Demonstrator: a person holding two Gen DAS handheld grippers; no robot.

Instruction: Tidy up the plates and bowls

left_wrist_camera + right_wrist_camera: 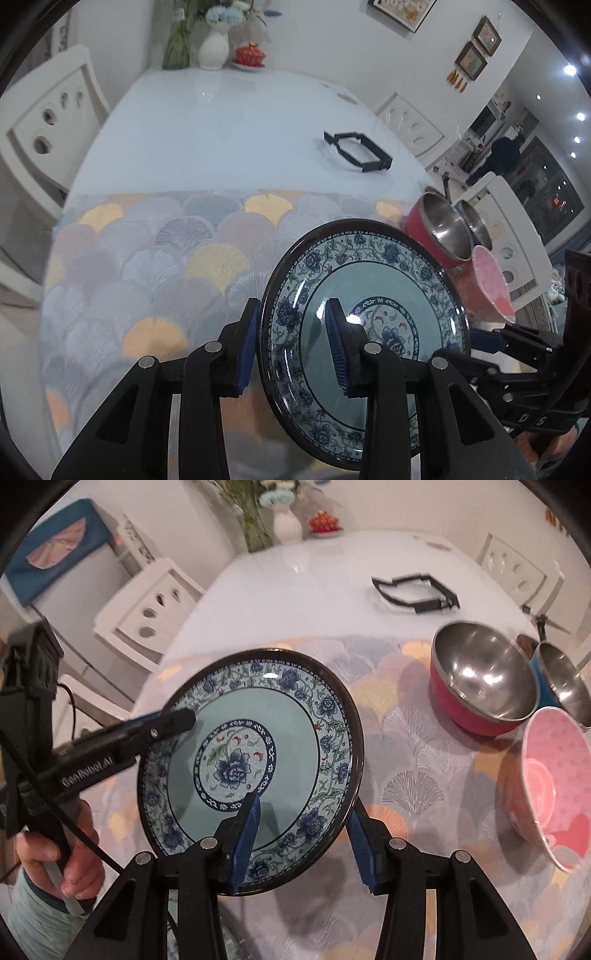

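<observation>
Both grippers have hold of the blue flowered plate [255, 753], tilted above the patterned cloth [147, 266] on the worktop [207, 129]. The left gripper [291, 347] pinches its left rim and the right gripper [303, 842] its near edge. The red bowl [480, 679], blue bowl [561, 679] and pink bowl [554, 790] sit to the right.

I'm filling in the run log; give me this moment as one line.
left hand-held gripper: on plate rim | right hand-held gripper: straddling rim, grip unclear | plate: tilted above tablecloth | bowls: untouched

Bright, even indoor light — ceiling-spot glare on plate [258, 753], fisheye-bent edges, slight motion blur.
</observation>
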